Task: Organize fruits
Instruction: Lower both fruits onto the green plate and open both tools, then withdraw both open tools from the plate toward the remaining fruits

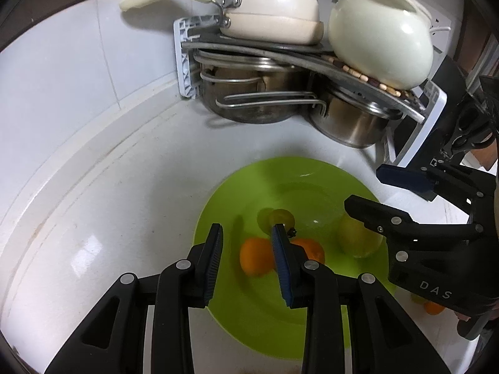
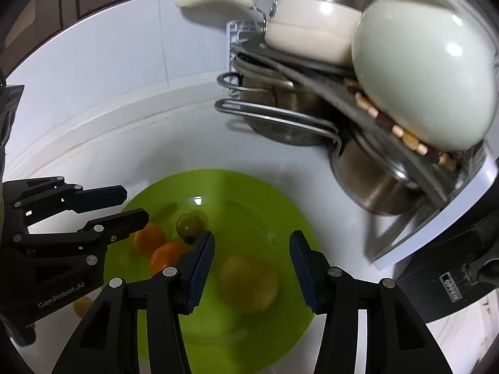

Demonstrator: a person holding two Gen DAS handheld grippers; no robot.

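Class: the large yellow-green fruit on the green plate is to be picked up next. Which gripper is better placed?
Probably the right gripper: the yellow-green fruit lies between its open fingers. The left gripper hangs over the oranges.

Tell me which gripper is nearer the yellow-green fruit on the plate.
Right. The right gripper hangs directly over the yellow-green fruit, which shows between its open fingers. The left gripper is off to the side, above the two oranges.

White tiled wall [image 1: 62, 71], white counter [image 1: 103, 205], pot rack [image 1: 187, 62] in corner.
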